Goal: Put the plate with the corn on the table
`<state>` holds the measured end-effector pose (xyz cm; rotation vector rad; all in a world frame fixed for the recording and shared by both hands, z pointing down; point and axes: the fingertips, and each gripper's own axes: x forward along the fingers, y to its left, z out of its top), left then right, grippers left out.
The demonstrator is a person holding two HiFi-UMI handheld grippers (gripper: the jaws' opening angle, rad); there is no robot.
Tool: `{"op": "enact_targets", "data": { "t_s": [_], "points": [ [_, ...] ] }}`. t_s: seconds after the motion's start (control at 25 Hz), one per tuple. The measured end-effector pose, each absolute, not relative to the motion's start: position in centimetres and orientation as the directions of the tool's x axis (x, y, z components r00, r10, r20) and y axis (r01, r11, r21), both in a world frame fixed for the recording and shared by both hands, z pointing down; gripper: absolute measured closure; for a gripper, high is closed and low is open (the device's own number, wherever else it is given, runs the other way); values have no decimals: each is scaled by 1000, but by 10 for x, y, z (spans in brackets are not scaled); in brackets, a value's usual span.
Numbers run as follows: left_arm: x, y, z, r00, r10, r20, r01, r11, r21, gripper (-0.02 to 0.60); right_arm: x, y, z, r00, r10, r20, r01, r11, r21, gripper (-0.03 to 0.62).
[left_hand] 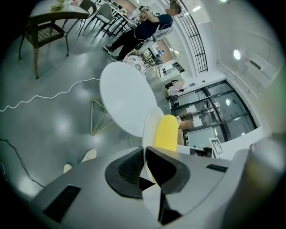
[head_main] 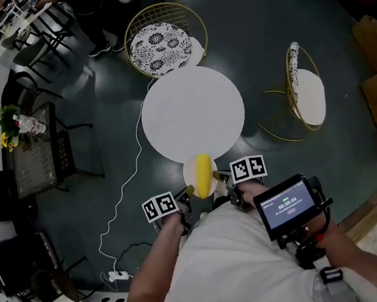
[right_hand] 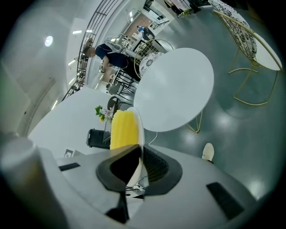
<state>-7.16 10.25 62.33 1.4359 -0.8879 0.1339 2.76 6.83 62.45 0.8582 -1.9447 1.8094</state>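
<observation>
Plate [head_main: 189, 172] with corn [head_main: 204, 174] hangs just short of the tabletop [head_main: 192, 113].
My left hand-held gripper [left_hand: 144, 157] pinches one plate rim, and the right hand-held gripper [right_hand: 139, 157] pinches the opposite rim. I should hold both level, so the corn does not roll, and advance over the tabletop. Only the head view shows the gap; the gripper views show the clamping.

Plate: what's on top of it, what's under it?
A yellow corn cob lies on the plate, nothing else. In the head view the plate covers whatever is directly beneath it.
</observation>
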Motion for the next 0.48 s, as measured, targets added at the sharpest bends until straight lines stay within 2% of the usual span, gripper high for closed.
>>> {"op": "enact_targets", "data": {
  "t_s": [0.48],
  "points": [
    [-47,34,634,643,-458,614,-598,201,776,551,50,-5,633,-786,-198,586,-605,50,-795,557]
  ]
}}
